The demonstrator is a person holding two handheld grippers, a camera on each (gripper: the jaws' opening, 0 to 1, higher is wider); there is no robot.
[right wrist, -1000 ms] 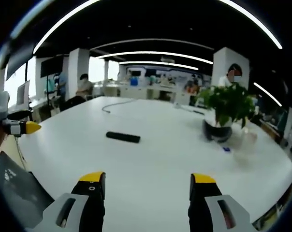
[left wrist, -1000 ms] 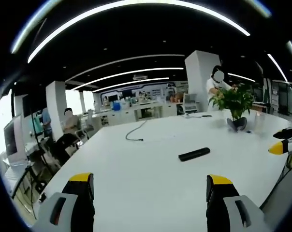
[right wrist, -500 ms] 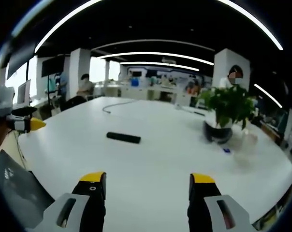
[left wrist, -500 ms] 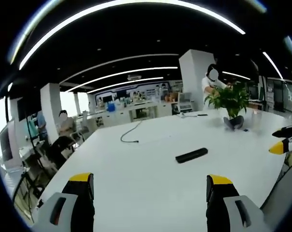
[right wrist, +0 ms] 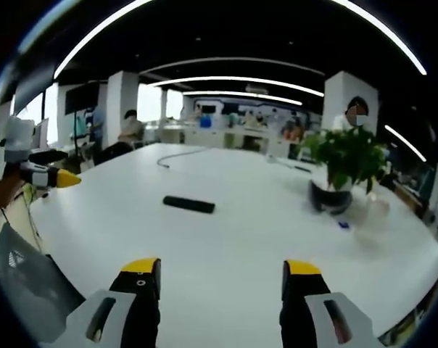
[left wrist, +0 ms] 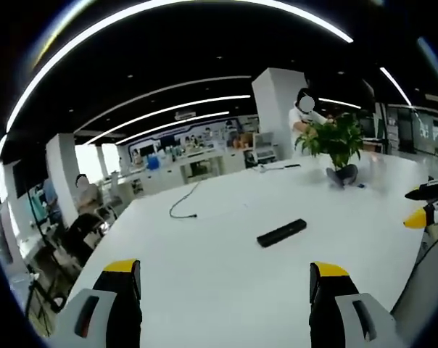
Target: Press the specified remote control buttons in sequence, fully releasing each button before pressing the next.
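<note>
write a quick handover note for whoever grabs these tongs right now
Left tongs: open, empty, held above the near part of the white table.
Right tongs: open, empty, also above the table.
Remote control: lies flat mid-table, ahead of both tongs, untouched; potted plant stands further right.
Done: nothing visible; neither tongs is at the remote.
Left: reach the remote and press each button in sequence.

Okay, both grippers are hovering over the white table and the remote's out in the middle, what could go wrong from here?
1. The remote lies loose on the smooth white table; a one-sided press may slide it instead of pushing a button.
2. Its buttons are too small to tell apart from here, so the wrong one could get pressed.
3. The potted plant stands beyond the remote near the right gripper; an overshoot might clip its leaves.
</note>
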